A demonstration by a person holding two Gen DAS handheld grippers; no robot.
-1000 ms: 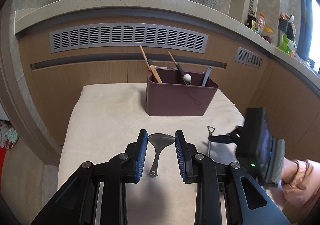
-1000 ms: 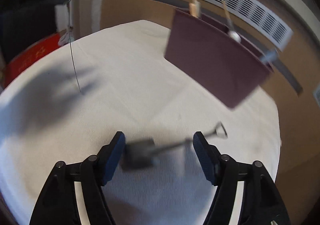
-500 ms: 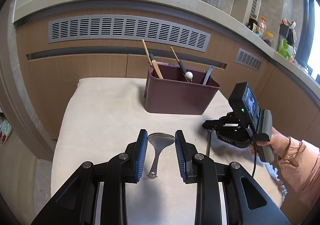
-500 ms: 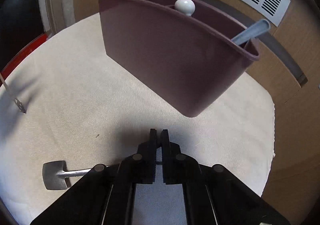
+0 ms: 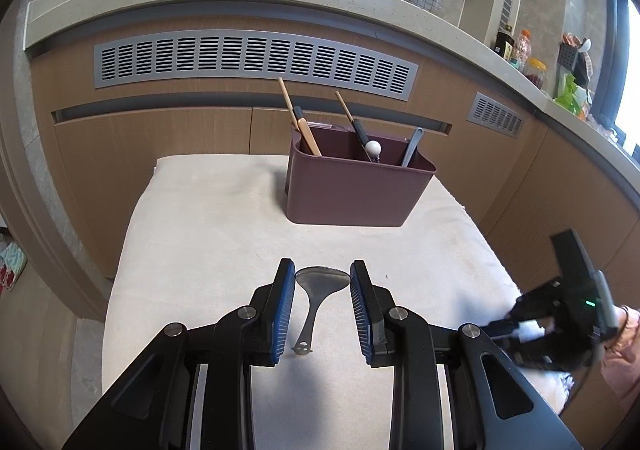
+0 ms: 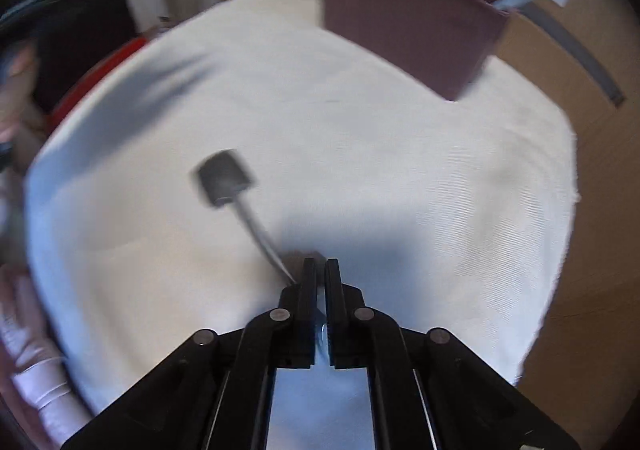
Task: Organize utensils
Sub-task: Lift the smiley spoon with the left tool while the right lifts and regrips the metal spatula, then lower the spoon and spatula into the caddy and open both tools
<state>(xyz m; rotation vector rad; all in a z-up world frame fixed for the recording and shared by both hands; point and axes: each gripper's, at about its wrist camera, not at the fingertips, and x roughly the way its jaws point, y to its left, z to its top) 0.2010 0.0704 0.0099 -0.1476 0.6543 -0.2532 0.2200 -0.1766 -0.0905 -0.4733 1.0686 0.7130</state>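
A maroon utensil caddy [image 5: 352, 190] stands at the back of the cloth-covered table and holds chopsticks, a white-tipped tool and a grey spoon; it also shows in the right wrist view [image 6: 408, 22]. A metal rice paddle [image 5: 316, 298] lies flat on the cloth between the fingers of my open left gripper [image 5: 322, 278], not gripped. My right gripper [image 6: 320, 270] is shut on the handle of a small metal spatula [image 6: 228, 178], whose square blade points left and away. The right gripper [image 5: 568, 314] appears blurred at the right edge of the left wrist view.
A beige cloth [image 5: 208, 234] covers the table. Wooden cabinet fronts with grey vents [image 5: 252, 58] stand behind it under a stone counter. Bottles and jars [image 5: 524, 50] sit on the counter at right. The table's right edge [image 6: 560, 210] drops off near the right gripper.
My right gripper has swung back from near the caddy to the table's right side with the small spatula in it; its view is motion-blurred. My left gripper stays open around the rice paddle.
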